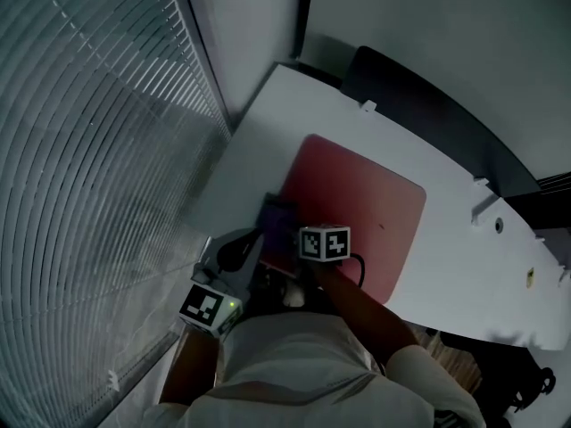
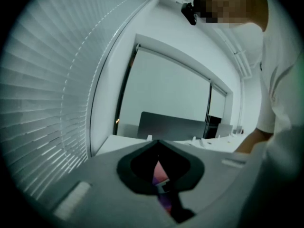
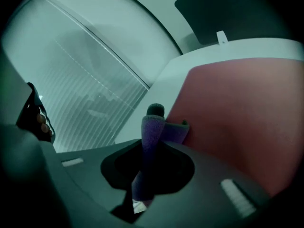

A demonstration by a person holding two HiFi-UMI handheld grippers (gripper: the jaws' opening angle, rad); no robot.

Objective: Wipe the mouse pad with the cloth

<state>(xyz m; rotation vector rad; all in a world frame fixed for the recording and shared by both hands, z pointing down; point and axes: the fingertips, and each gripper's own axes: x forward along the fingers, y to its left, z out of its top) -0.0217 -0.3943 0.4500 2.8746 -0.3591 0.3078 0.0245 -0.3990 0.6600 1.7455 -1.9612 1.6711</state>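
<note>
A red mouse pad (image 1: 357, 203) lies in the middle of the white table (image 1: 268, 132). A purple cloth (image 1: 276, 212) rests on the pad's near left corner. My right gripper (image 1: 287, 225) is shut on the cloth. In the right gripper view the cloth (image 3: 151, 137) stands pinched between the jaws of the right gripper (image 3: 154, 115), with a fold lying on the mouse pad (image 3: 237, 108). My left gripper (image 1: 244, 255) hangs just left of the pad, near the table's near edge. In its own view the left gripper (image 2: 157, 142) is shut with nothing seen in it.
Window blinds (image 1: 80, 150) run along the left side of the table. A dark panel (image 1: 419, 105) stands behind the table's far edge. Small white fittings (image 1: 486, 205) sit on the table at the right. The person's white shirt (image 1: 294, 373) fills the bottom.
</note>
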